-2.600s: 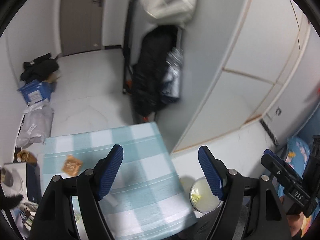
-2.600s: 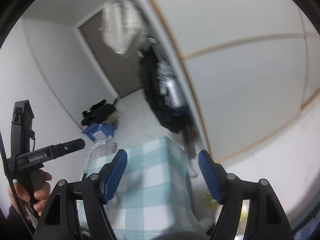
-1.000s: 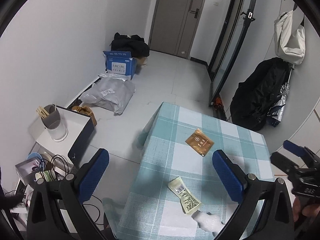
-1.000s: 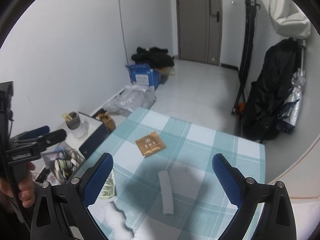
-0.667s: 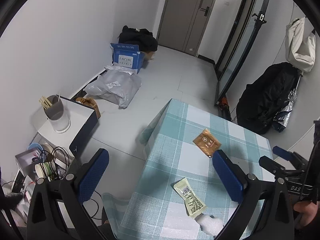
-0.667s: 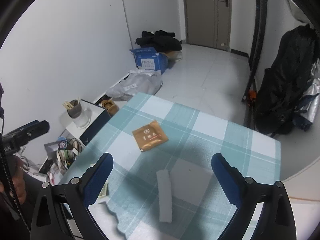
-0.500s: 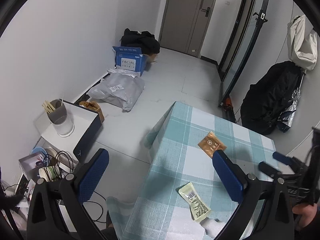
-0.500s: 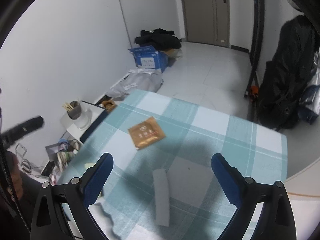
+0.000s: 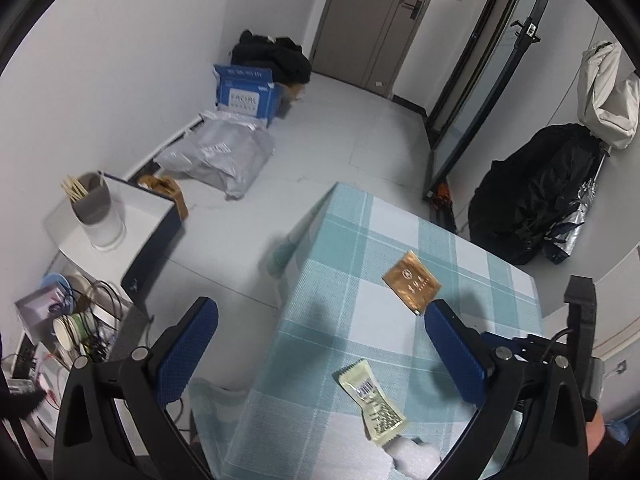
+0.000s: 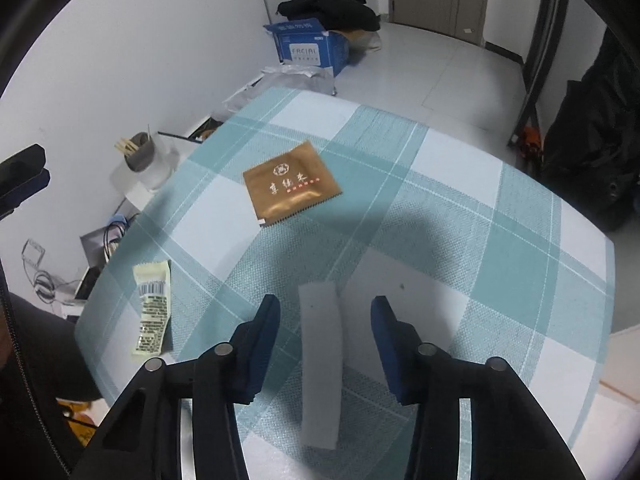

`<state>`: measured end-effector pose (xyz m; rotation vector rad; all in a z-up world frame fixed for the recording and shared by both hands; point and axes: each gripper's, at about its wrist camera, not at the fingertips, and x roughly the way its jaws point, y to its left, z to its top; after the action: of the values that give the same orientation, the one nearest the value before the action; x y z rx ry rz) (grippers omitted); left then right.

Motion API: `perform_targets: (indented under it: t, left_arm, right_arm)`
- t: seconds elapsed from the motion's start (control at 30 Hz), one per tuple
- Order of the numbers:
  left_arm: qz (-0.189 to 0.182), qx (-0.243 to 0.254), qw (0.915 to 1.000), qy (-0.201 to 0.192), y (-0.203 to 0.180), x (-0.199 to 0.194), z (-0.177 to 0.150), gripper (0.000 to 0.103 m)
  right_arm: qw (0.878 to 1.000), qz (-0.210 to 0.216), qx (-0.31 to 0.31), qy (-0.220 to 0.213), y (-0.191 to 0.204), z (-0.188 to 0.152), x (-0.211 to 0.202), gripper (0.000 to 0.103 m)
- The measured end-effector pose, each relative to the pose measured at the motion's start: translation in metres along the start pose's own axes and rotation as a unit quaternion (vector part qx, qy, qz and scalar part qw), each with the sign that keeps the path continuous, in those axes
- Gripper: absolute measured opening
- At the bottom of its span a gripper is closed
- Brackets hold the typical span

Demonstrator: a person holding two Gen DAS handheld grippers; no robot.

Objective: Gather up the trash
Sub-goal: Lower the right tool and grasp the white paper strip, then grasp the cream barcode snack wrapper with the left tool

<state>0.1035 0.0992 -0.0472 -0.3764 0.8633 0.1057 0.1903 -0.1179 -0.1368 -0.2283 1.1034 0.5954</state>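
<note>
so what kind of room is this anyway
Probably a room in a flat or dorm: a small table under a checked cloth, a door at the far end, coats and bags hung by the wall, and parcels on the floor.

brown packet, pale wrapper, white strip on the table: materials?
Brown packet: looks like glossy foil or plastic film, going by the sheen and serrated edge.
Pale wrapper: thin printed plastic film, crimped end, barcode.
White strip: probably soft foam, matte and thick-edged; could be folded tissue. It lies between the right gripper's jaws, which have just been closing, untouched.
</note>
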Motion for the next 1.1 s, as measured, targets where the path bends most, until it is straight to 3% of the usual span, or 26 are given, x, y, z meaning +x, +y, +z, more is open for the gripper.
perform_targets:
  t: [0.13, 0.3, 0.47, 0.77, 1.1]
  left_arm:
    - [-0.009, -0.007, 0.9999, 0.006, 0.001, 0.001, 0.000, 0.101]
    - [-0.015, -0.021, 0.9996, 0.006, 0.006, 0.001, 0.000, 0.101]
    - [-0.016, -0.017, 0.9995, 0.019, 0.005, 0.006, -0.001, 0.101]
    - [-0.022, -0.002, 0.9980, 0.059, 0.003, 0.016, -0.011, 0.101]
    - [-0.020, 0.038, 0.9948, 0.092, -0.007, 0.029, -0.028, 0.101]
  right_arm:
    - [1.000, -0.009, -0.025, 0.006, 0.009, -0.003, 0.003, 0.038]
    - [0.998, -0.031, -0.045, 0.014, 0.016, -0.006, 0.010, 0.020]
    - [0.999, -0.027, -0.031, 0.010, 0.009, -0.005, 0.006, 0.013]
    - [1.000, -0.008, -0.024, 0.011, 0.010, -0.007, 0.001, 0.006]
    - [1.000, 0.003, -0.017, -0.001, 0.008, -0.009, -0.009, 0.006]
